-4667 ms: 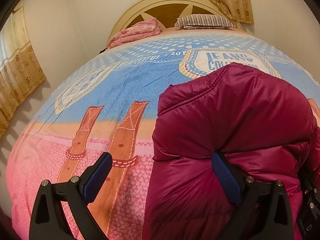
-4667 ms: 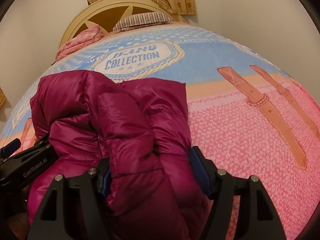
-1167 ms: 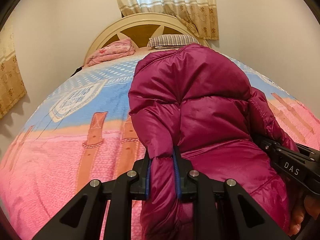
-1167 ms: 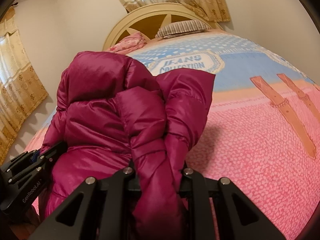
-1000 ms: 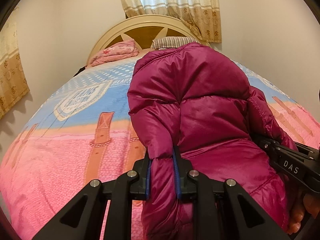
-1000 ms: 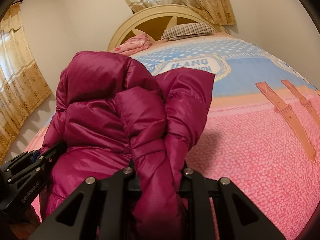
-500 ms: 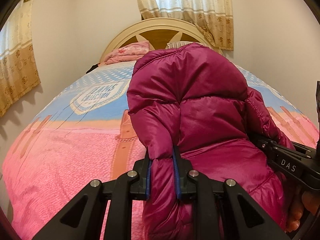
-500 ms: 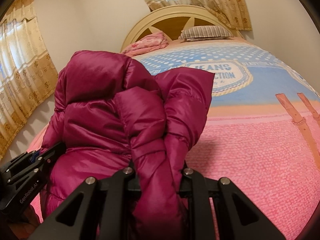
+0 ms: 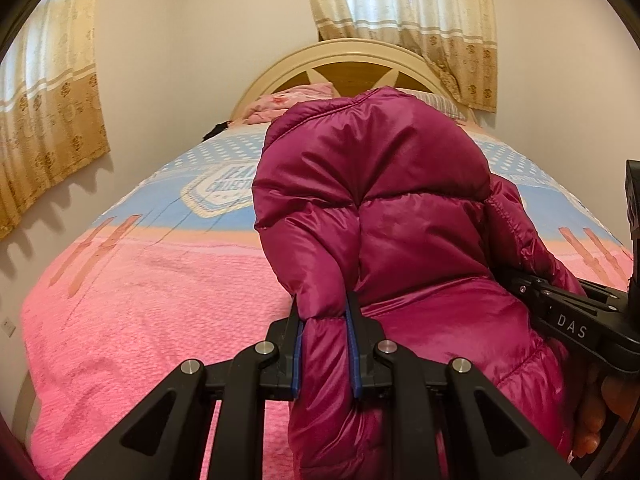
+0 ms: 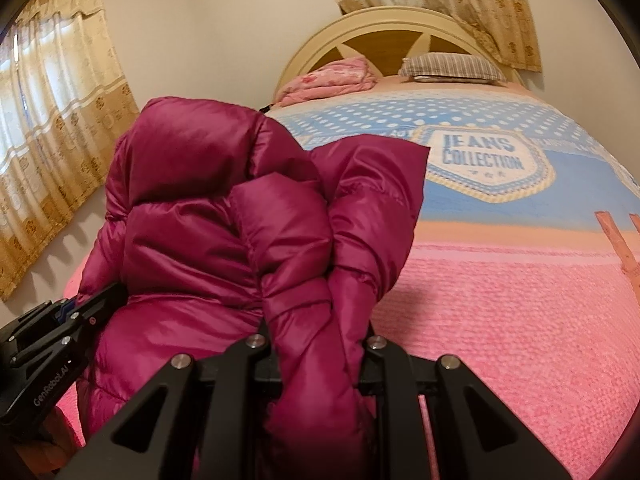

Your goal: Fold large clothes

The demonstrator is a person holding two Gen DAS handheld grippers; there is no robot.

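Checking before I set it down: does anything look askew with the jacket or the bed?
Nothing damaged. The magenta puffer jacket hangs bunched and lopsided, pinched by the left gripper and right gripper. A folded pink blanket and striped pillow sit tidily by the headboard.

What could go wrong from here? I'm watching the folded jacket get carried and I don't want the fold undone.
The left gripper pinches only a thin edge of the puffy jacket; the slick fabric could slip free. The right gripper clamps a thick bunch of layers, so one layer may slide out. If either lets go, the jacket would probably flop open onto the bed.
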